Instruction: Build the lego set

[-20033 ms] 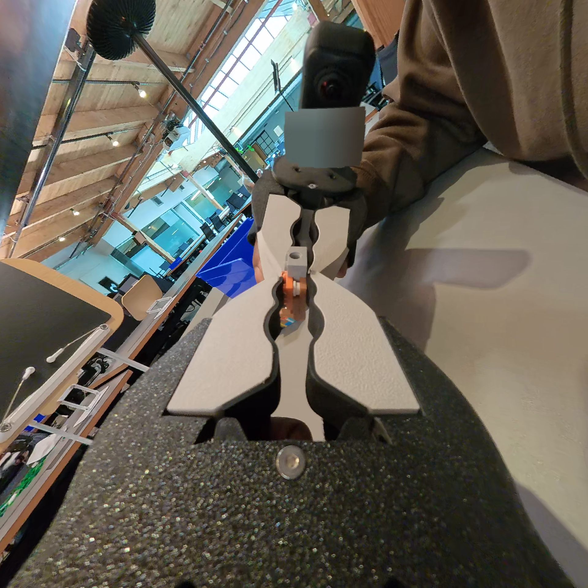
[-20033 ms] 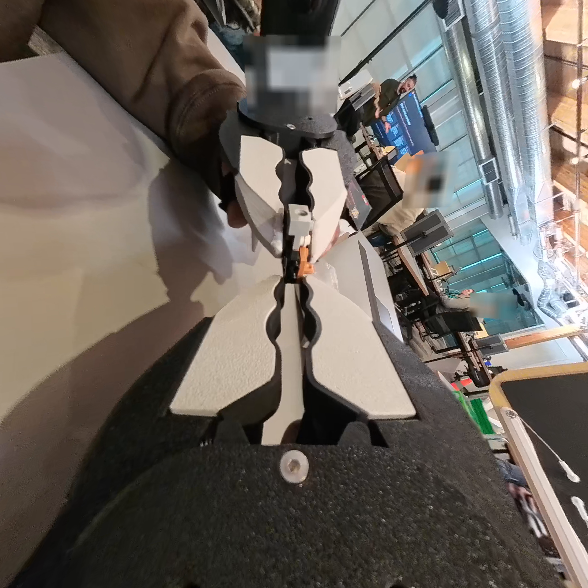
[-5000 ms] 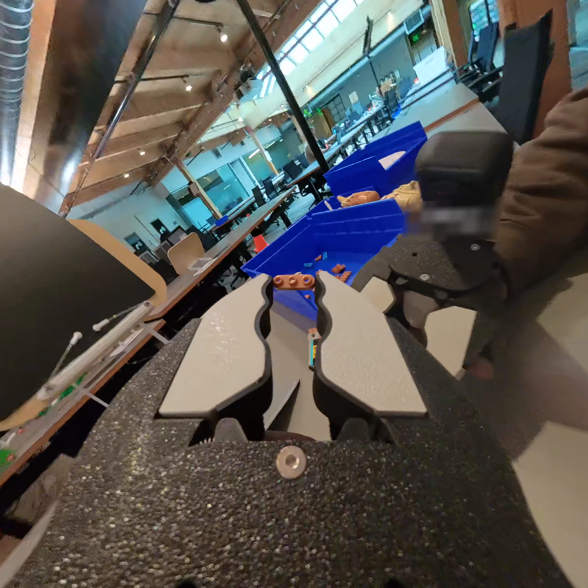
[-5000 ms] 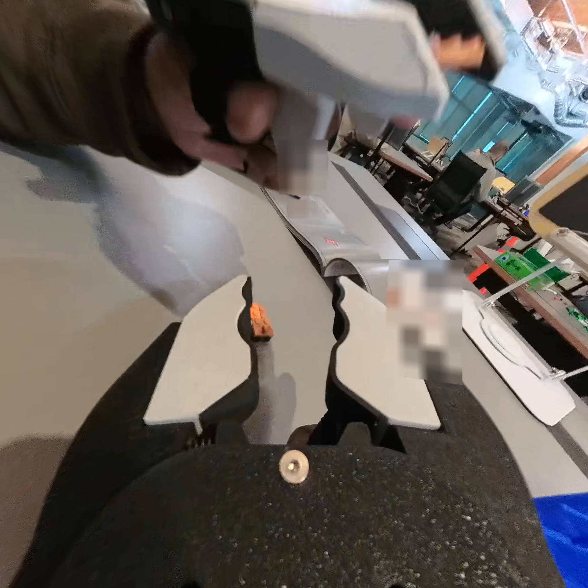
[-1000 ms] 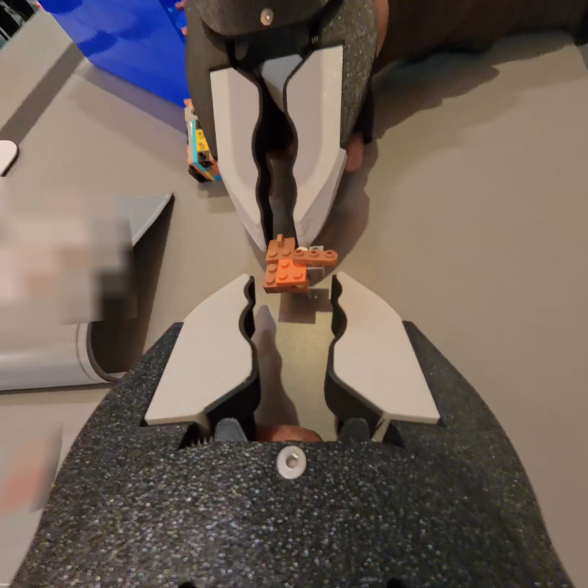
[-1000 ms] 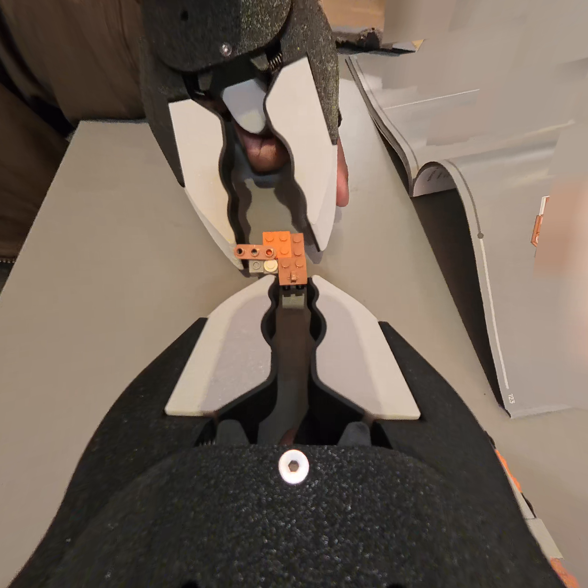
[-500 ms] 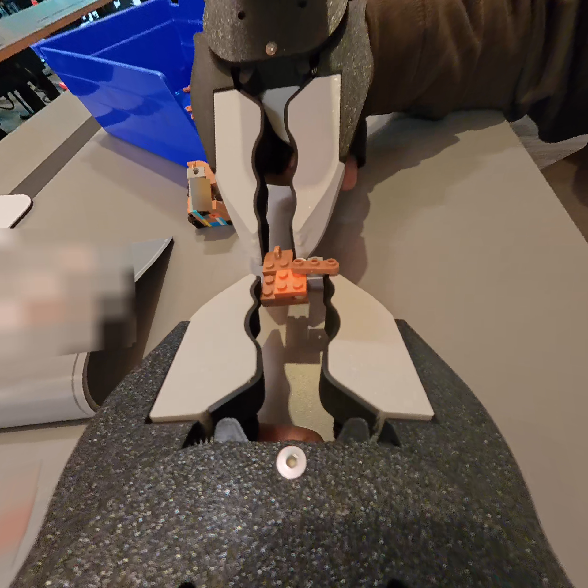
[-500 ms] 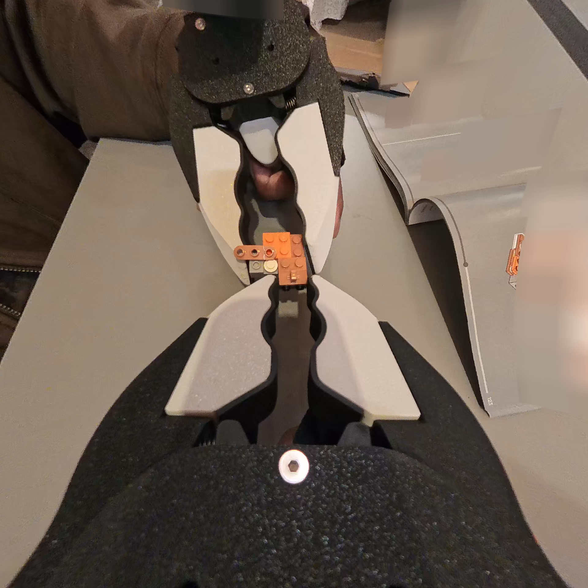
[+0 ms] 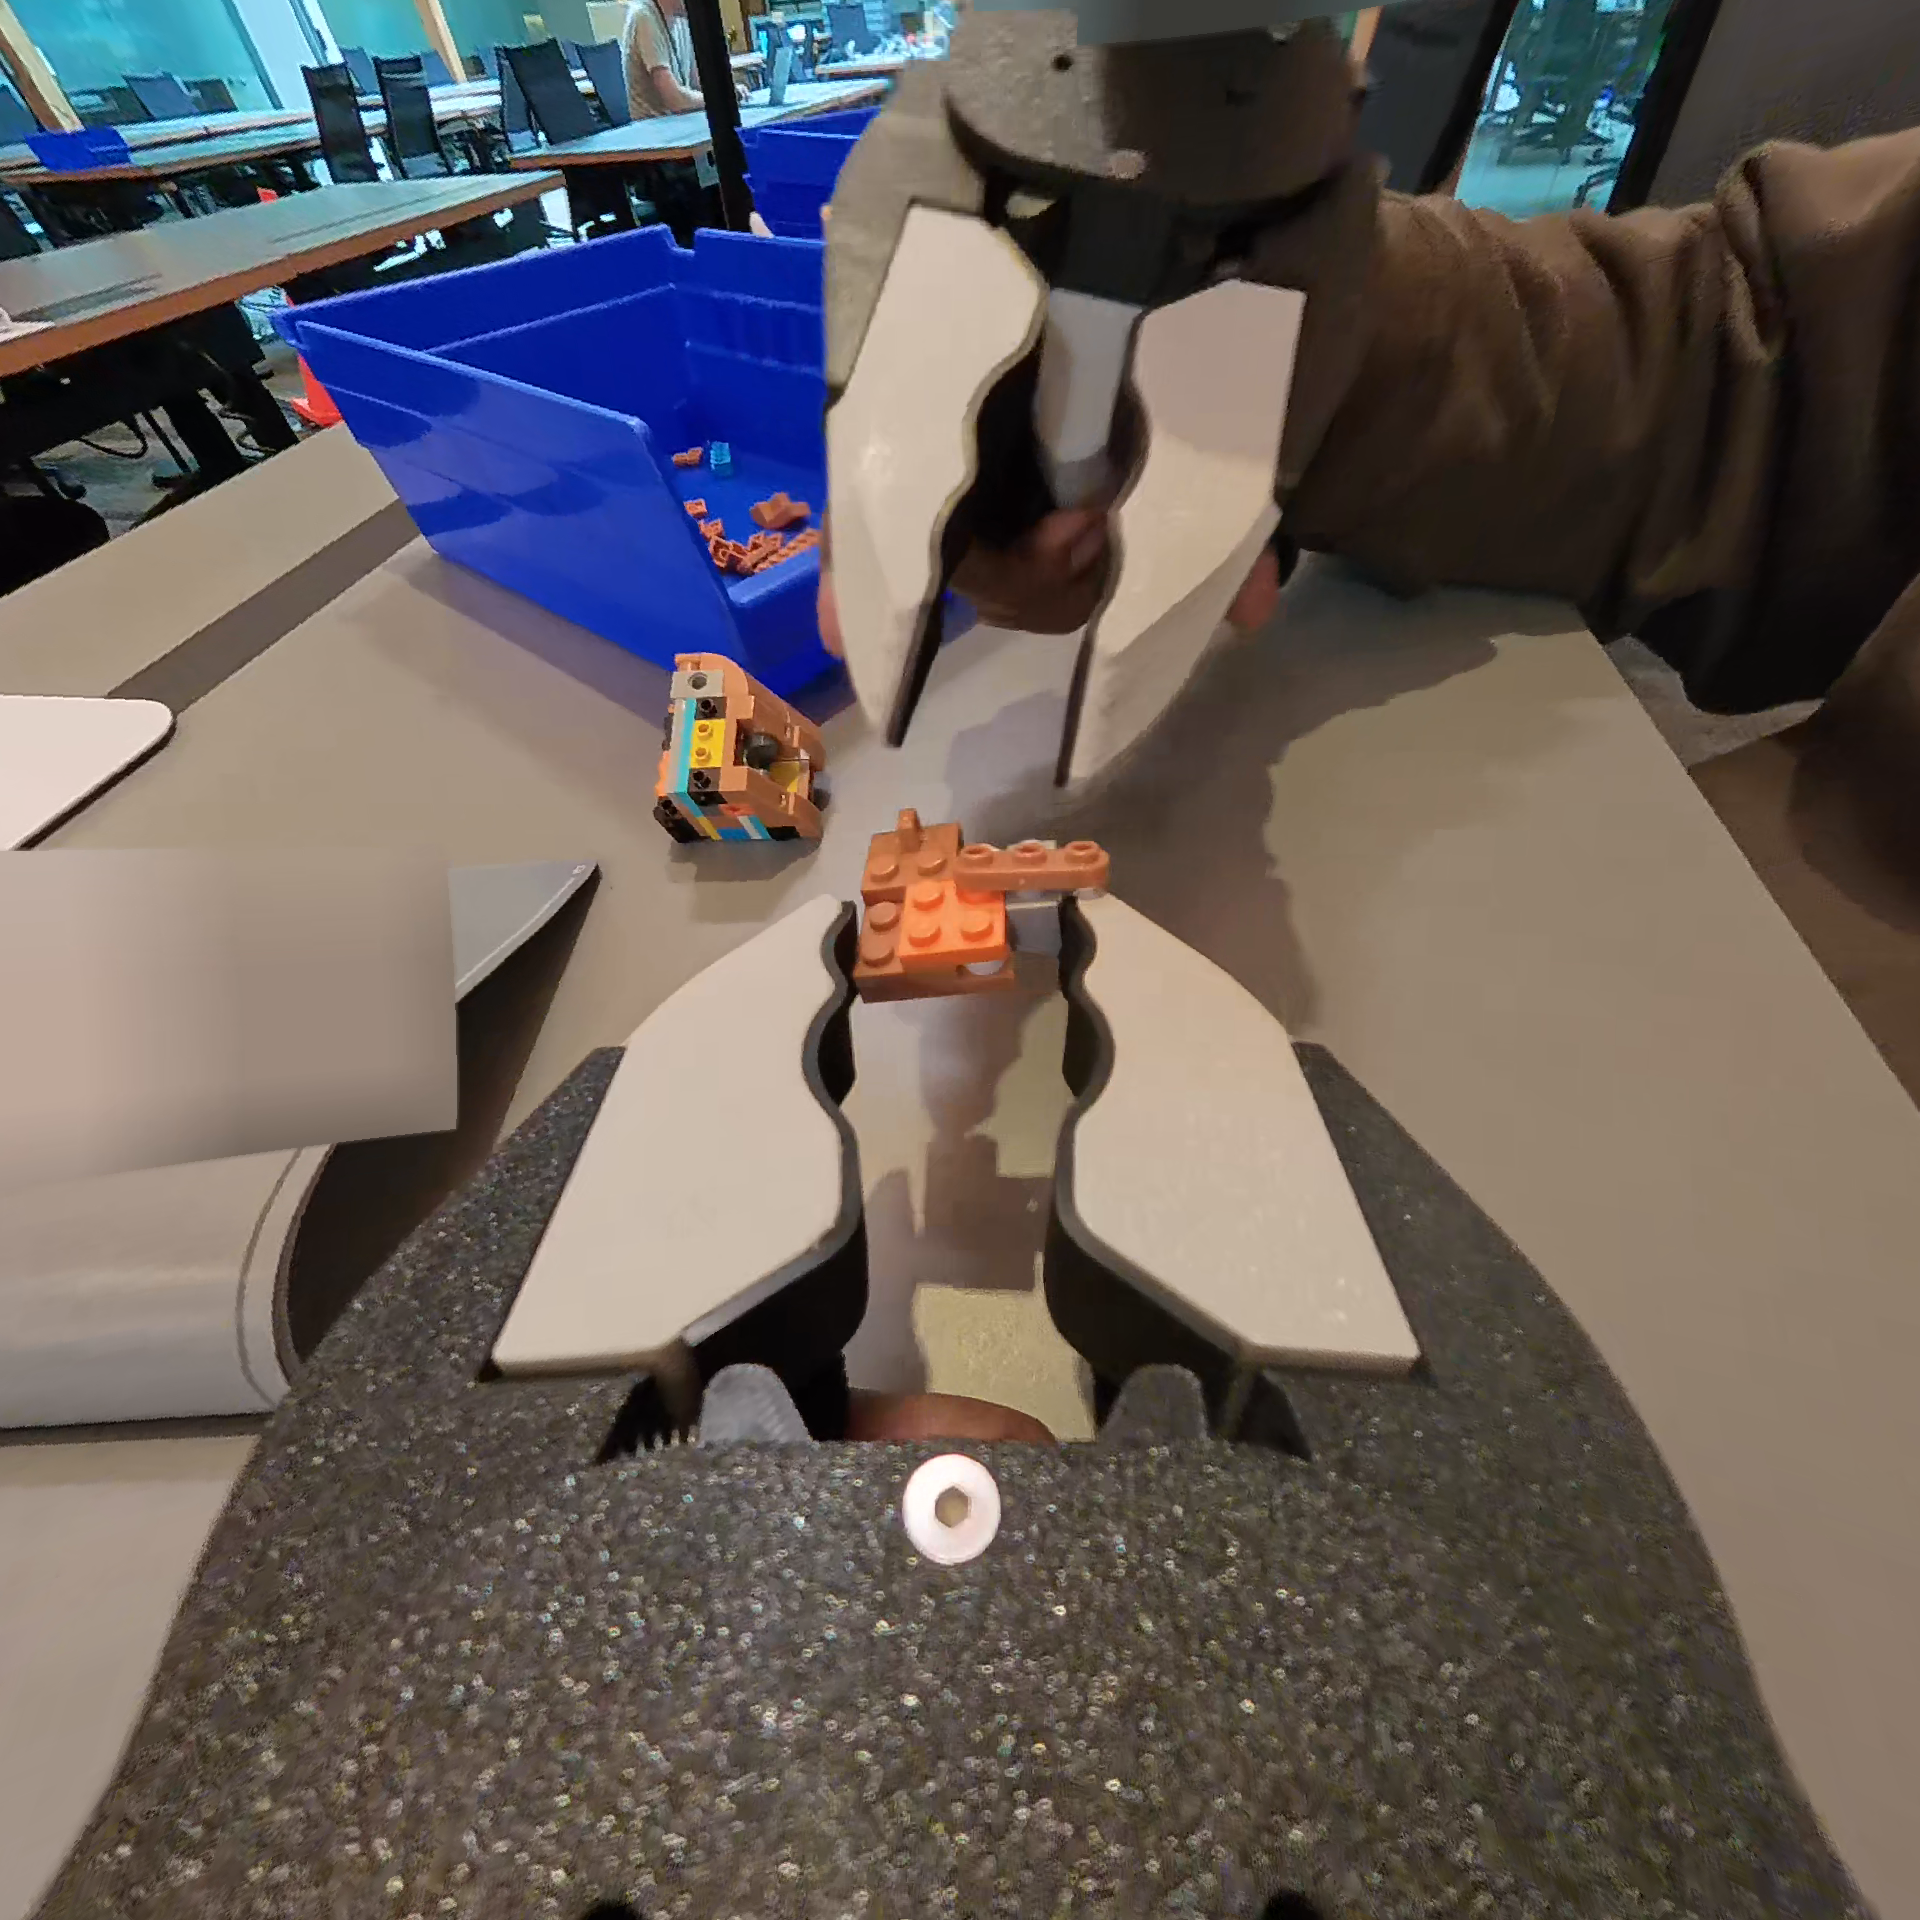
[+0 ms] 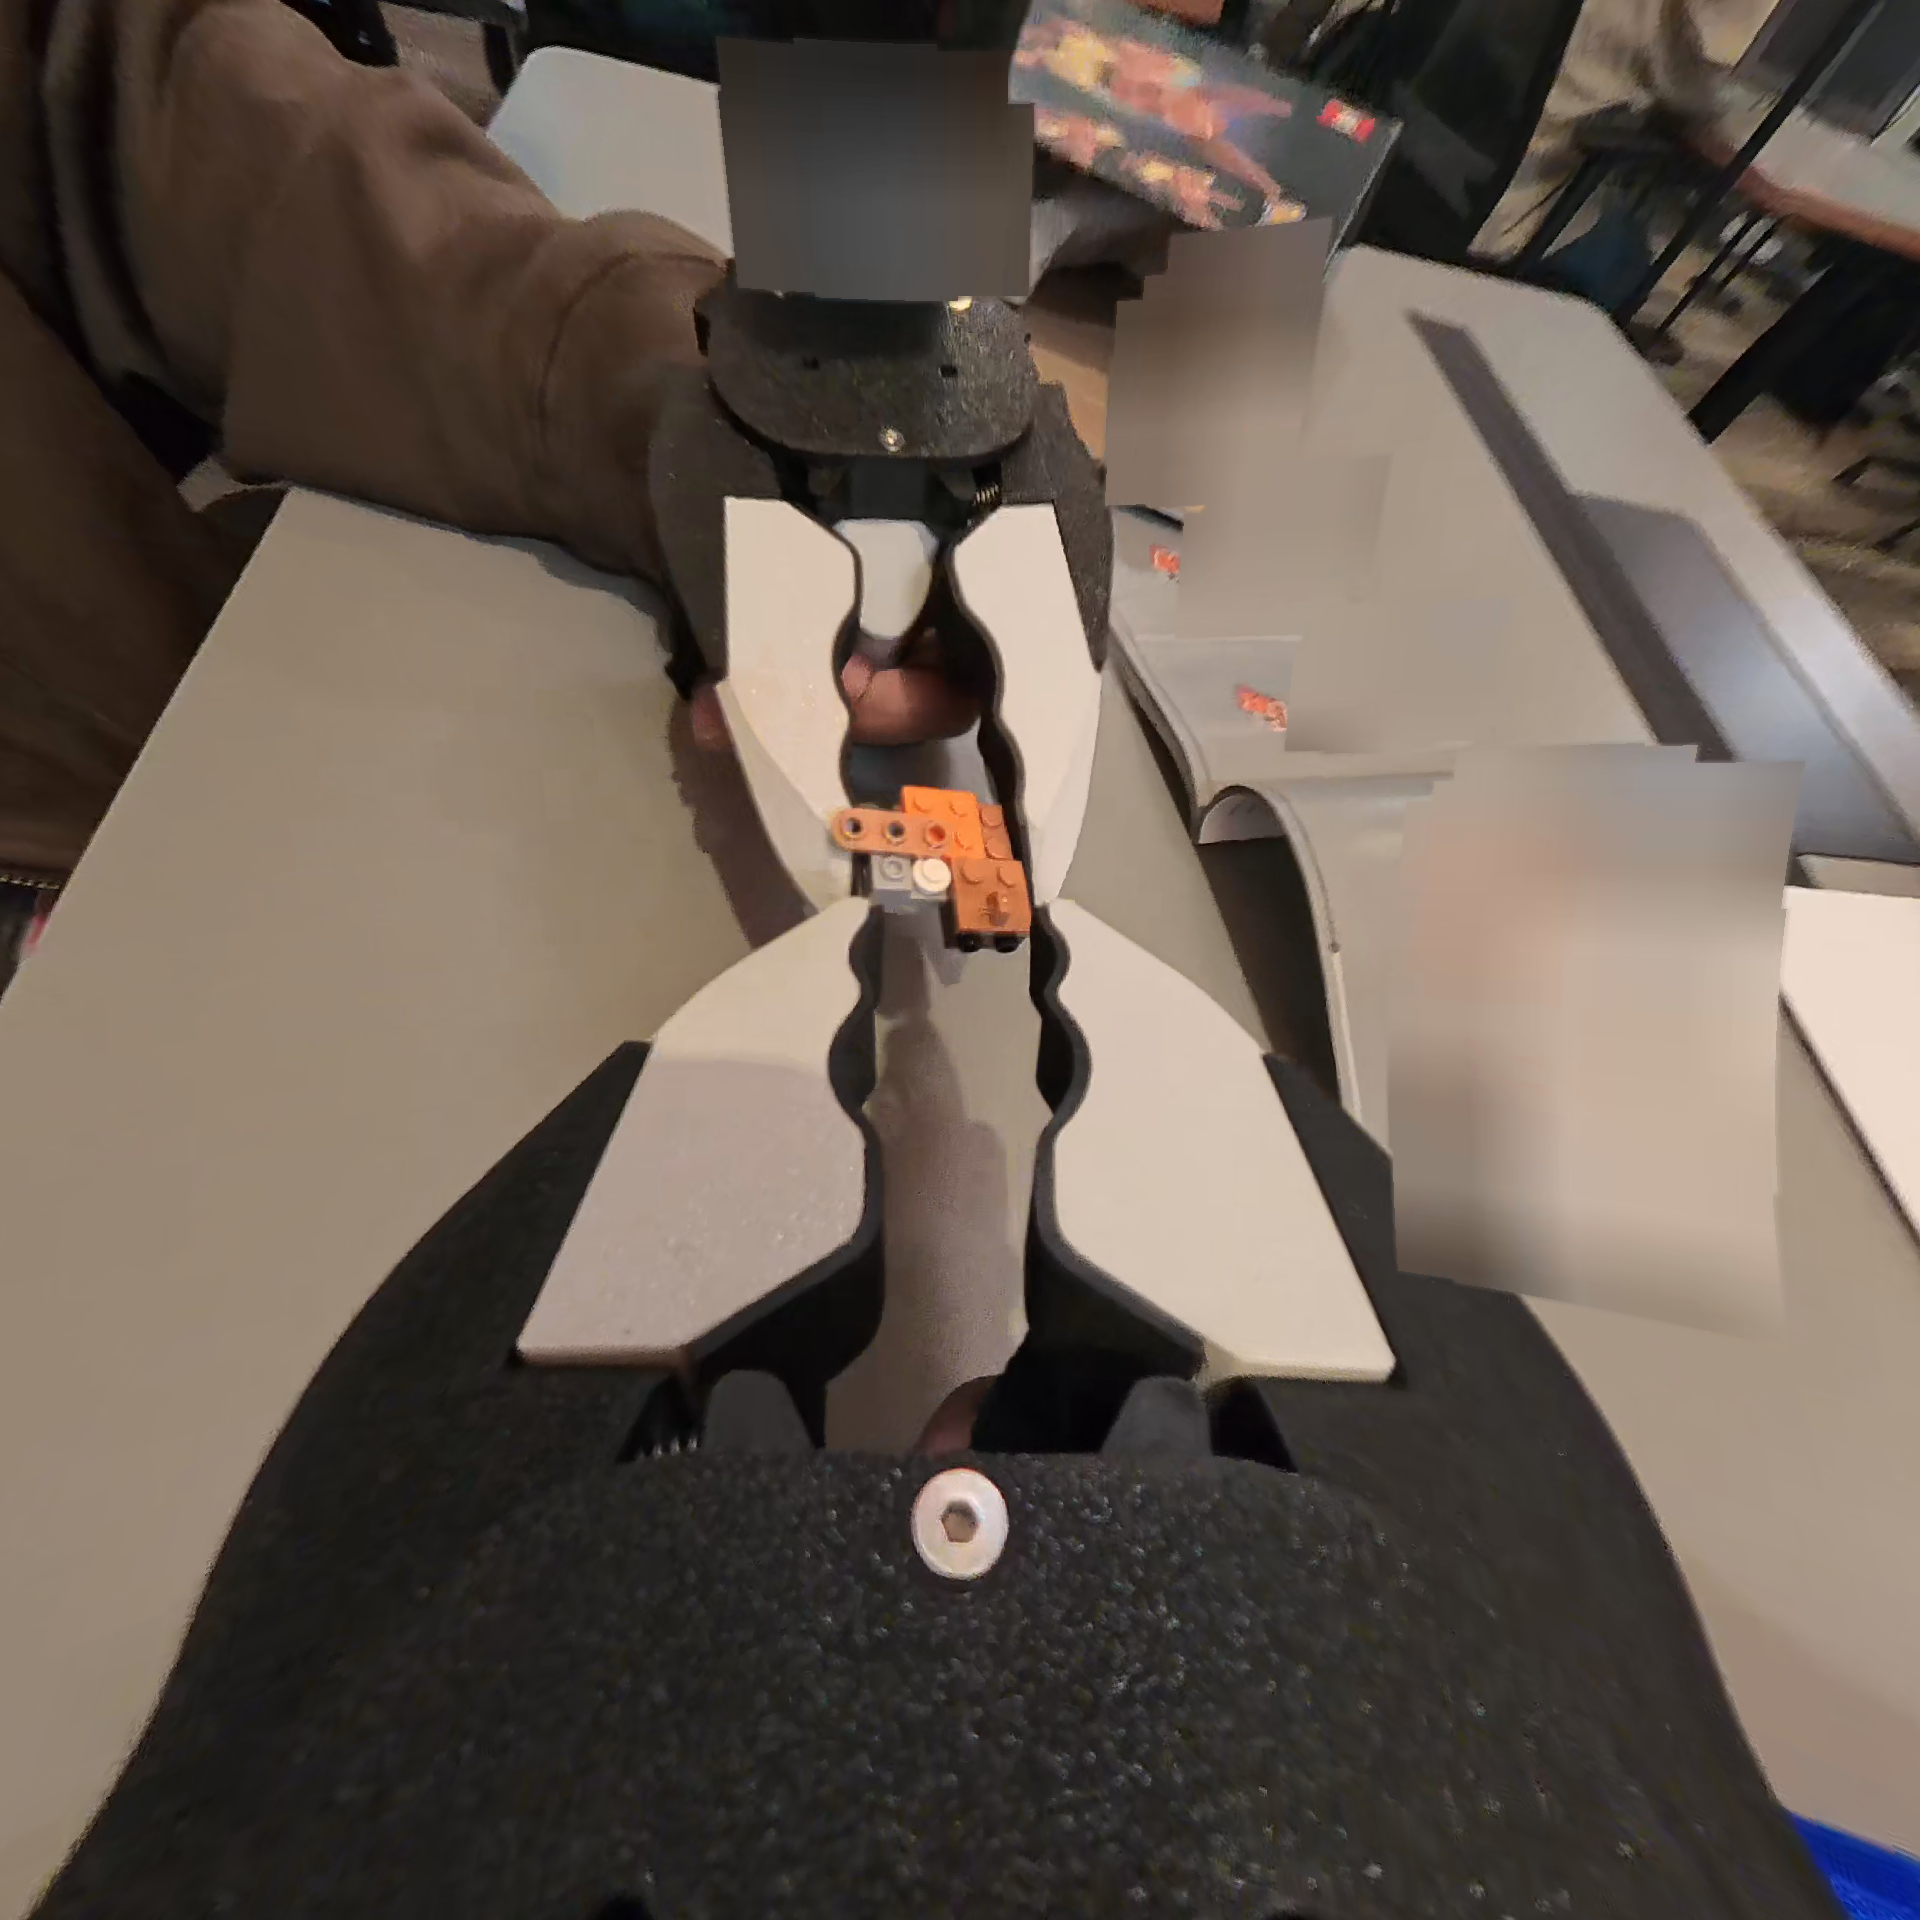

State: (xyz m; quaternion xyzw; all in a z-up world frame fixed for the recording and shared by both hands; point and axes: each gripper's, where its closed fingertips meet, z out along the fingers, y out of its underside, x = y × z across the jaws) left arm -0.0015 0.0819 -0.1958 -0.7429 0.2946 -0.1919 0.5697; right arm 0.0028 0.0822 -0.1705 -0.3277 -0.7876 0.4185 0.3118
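- Across the flat grey tabletop (image 9: 1455, 1039), everything's kept within easy reach.
- Blue plastic bin (image 9: 540, 436) of loose brown pieces is parked just behind the work spot, likely as the parts supply.
- Open grey instruction booklet (image 10: 1288, 852) is laid off to the side for checking steps.
- Right gripper (image 9: 982, 748) is spread wide, nothing in it, hung above the build, probably freed up for the next piece.
- Left gripper (image 9: 961, 920) is clamped on the small orange-and-brown plate assembly (image 9: 935, 920).
- Chunky brown, teal and yellow brick sub-build (image 9: 732, 764) is set aside beside the bin.
- That plate assembly is held studs-up, seemingly just off the table, so more can be pressed on.
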